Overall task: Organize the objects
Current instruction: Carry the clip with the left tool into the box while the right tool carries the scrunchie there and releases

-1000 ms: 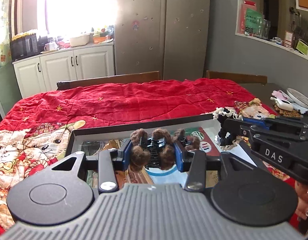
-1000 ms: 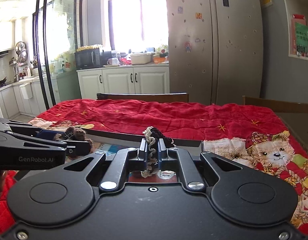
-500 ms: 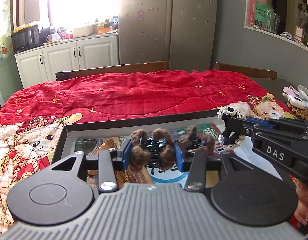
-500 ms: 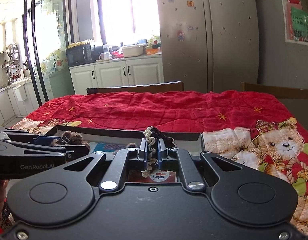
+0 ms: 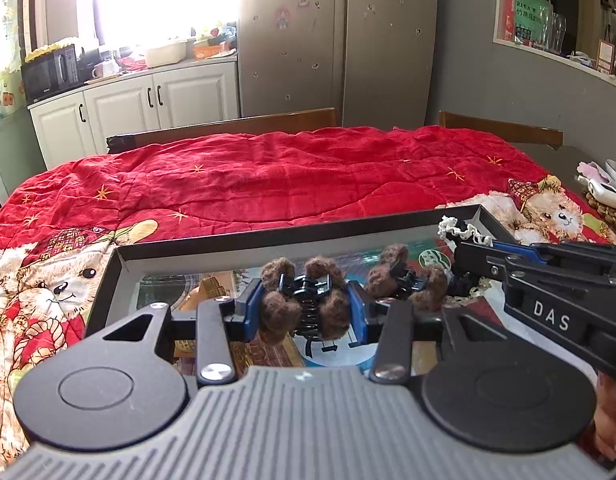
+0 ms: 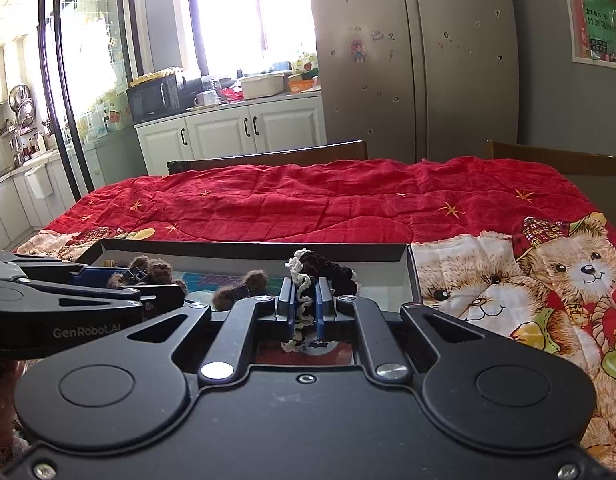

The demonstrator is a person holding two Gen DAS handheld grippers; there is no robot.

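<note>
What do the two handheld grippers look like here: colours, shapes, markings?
Left gripper: black linkage arms with round pivot discs, silver screws, blue finger pads, ribbed grey housing; its side reads "GenRobot.AI". Right gripper: same black linkage and blue pads, smooth black housing; "DAS" in white on its side. No cables or sleeves visible.

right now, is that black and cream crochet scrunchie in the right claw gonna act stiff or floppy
Likely floppy: the crochet scrunchie bunches and droops between the right claw, its frill hanging below. Probably light, since a narrow pinch carries it. Unlikely to slip; the yarn looks grippy.
</note>
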